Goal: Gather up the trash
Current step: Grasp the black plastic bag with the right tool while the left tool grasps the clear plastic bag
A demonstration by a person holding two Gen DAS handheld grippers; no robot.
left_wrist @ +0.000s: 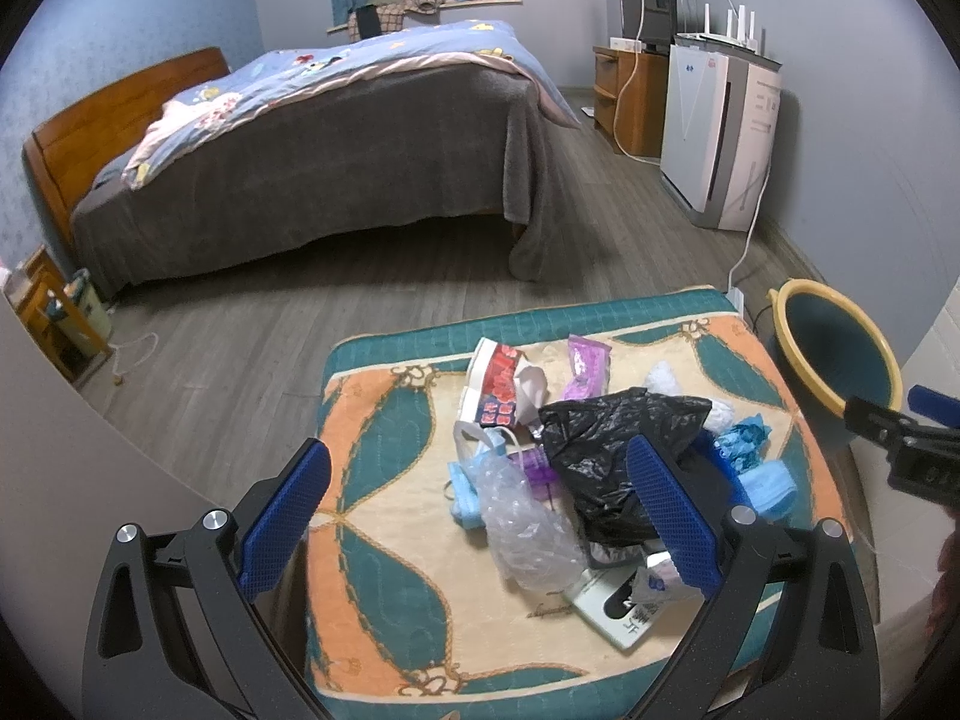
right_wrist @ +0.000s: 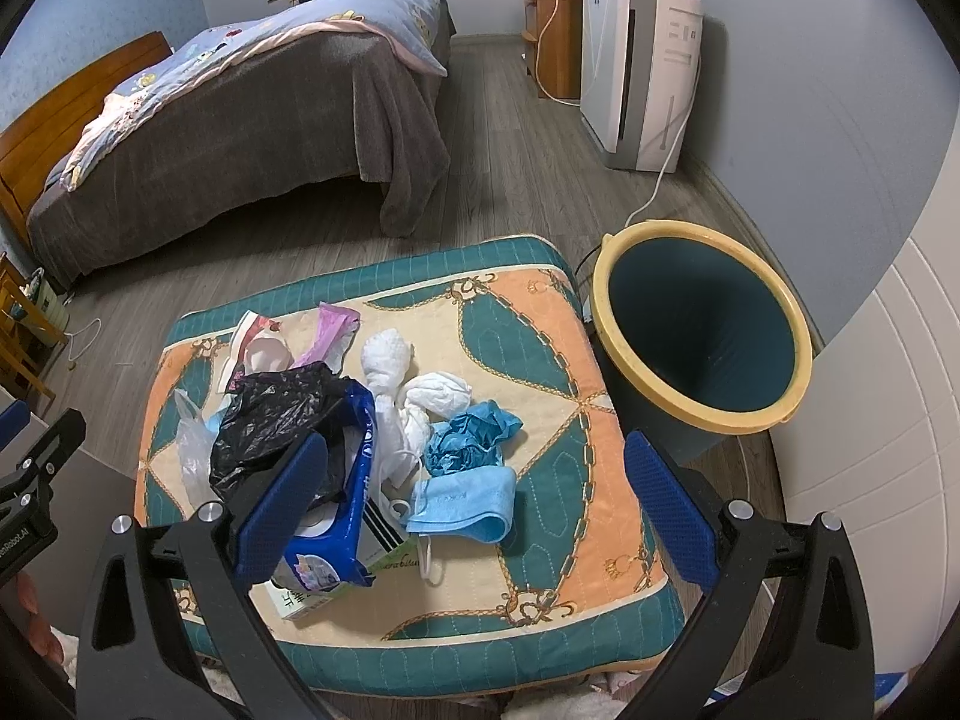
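Trash (right_wrist: 336, 420) lay heaped on a patterned cushion (right_wrist: 540, 312), with a teal, yellow-rimmed bin (right_wrist: 702, 330) just beside it. In the heap sat a black bag (left_wrist: 612, 450), a blue face mask (right_wrist: 468, 504) and a crumpled white tissue (right_wrist: 438, 396). Both claws hung spread wide — left claw (left_wrist: 480, 516) over the black bag, right claw (right_wrist: 474, 516) over the mask — neither holding anything.

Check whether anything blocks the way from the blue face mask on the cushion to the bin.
Nothing visible does. The blue face mask lies at the pile's right edge, with bare cushion between it and the yellow-rimmed bin standing on the floor beside the cushion. The right gripper is open, above the mask.
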